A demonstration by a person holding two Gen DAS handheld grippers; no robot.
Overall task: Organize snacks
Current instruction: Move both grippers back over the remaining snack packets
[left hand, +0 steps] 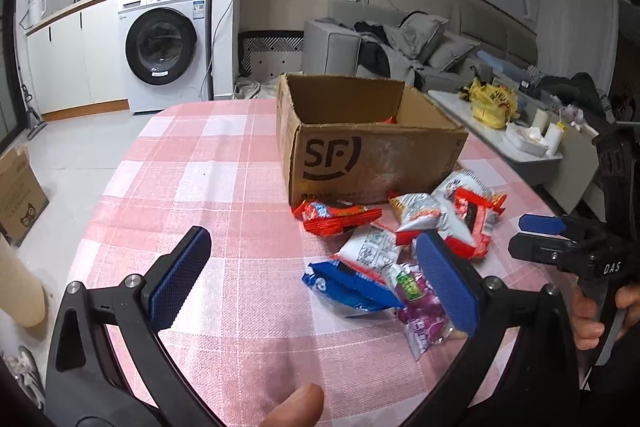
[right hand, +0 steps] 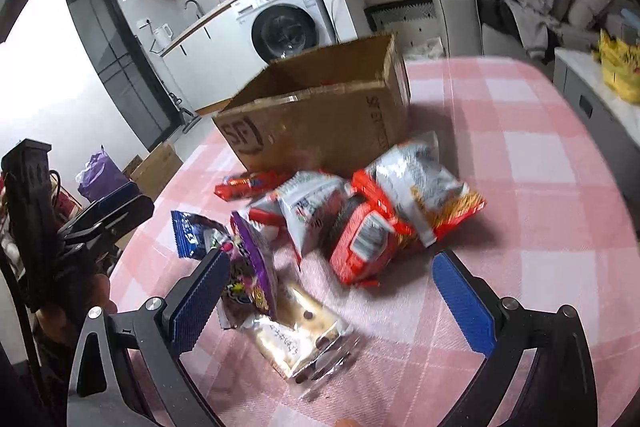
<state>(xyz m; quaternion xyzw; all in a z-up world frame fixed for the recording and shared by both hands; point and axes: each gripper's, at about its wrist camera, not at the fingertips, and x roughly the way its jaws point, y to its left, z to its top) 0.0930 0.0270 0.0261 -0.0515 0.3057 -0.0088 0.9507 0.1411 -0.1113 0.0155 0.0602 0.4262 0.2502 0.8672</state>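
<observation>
An open cardboard box (left hand: 360, 151) marked SF stands on the pink checked tablecloth (left hand: 200, 167); something red shows inside it. In front of it lies a pile of snack packets: a red packet (left hand: 336, 217), a white packet (left hand: 372, 247), a blue packet (left hand: 348, 287), a purple packet (left hand: 420, 319) and a white-and-orange bag (right hand: 424, 183). My left gripper (left hand: 316, 279) is open, its right finger over the purple packet. My right gripper (right hand: 332, 303) is open above a clear-wrapped biscuit packet (right hand: 300, 339), with its left finger beside the purple packet (right hand: 252, 267). Neither holds anything.
A washing machine (left hand: 164, 43) and counter stand at the back left, a grey sofa (left hand: 400, 43) behind the box. A low table (left hand: 520, 131) with a yellow bag (left hand: 492, 103) is at the right. A cardboard box (left hand: 20, 195) sits on the floor at the left.
</observation>
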